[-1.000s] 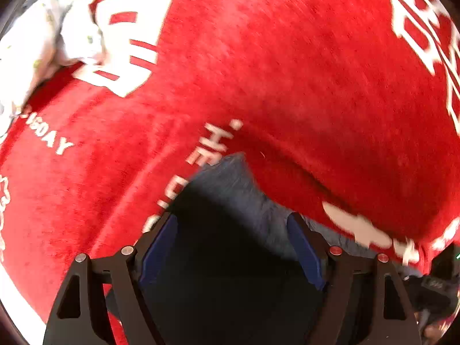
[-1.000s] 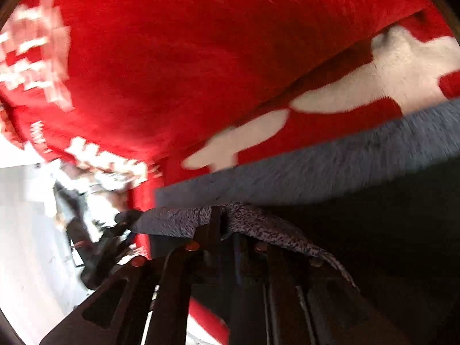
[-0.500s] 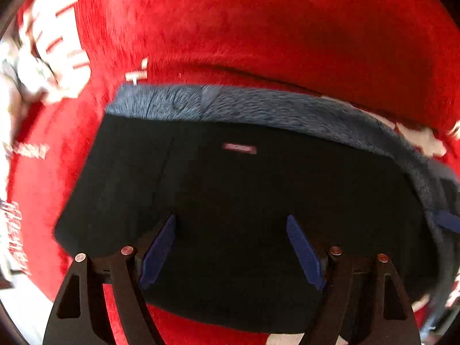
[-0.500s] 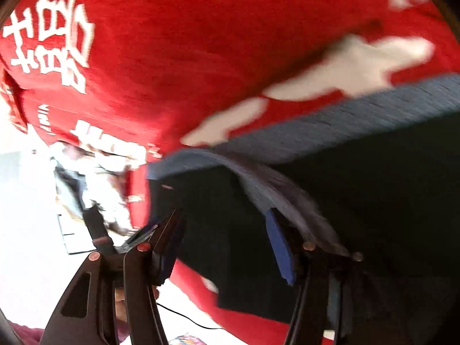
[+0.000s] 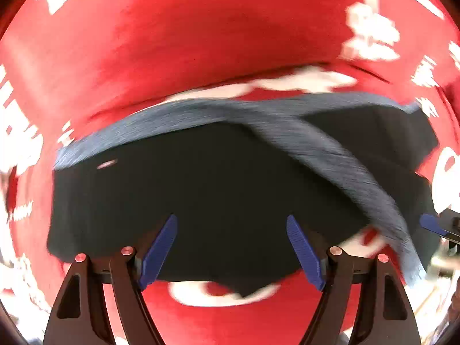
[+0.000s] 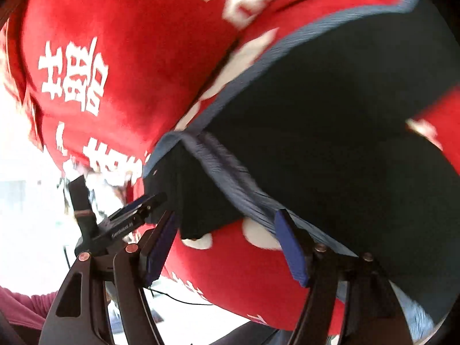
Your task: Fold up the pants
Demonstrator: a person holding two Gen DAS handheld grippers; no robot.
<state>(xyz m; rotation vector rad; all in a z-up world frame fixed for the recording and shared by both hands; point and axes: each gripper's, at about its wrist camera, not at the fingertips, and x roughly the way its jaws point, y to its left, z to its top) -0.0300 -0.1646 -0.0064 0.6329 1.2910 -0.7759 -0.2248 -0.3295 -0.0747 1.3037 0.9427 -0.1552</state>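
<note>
Jaws spread wide on both grippers, nothing between either pair. Left gripper (image 5: 231, 248) pointing straight down over the dark pants (image 5: 218, 189), blue pads hovering clear above the black cloth near its lower edge. Right gripper (image 6: 225, 244) angled down at the garment's near corner, jaws just opened further, no cloth pinched; grey waistband (image 6: 230, 178) draped loose, running down to and seemingly resting on the right-hand pad, not squeezed.

Pants lying partly folded on a red blanket (image 5: 201, 51) printed with white lettering, long axis running side to side across the left wrist view, grey waistband band (image 5: 178, 120) along the far edge and one strip flopped diagonally over the black panel toward the right. Right gripper's blue tip (image 5: 429, 222) visible at that right end, so nearer the stray strip; left nearer the main panel. Likely next: regrasp at the two ends for another fold. Pink sleeve (image 6: 20, 304) at the lower left of the right wrist view.
</note>
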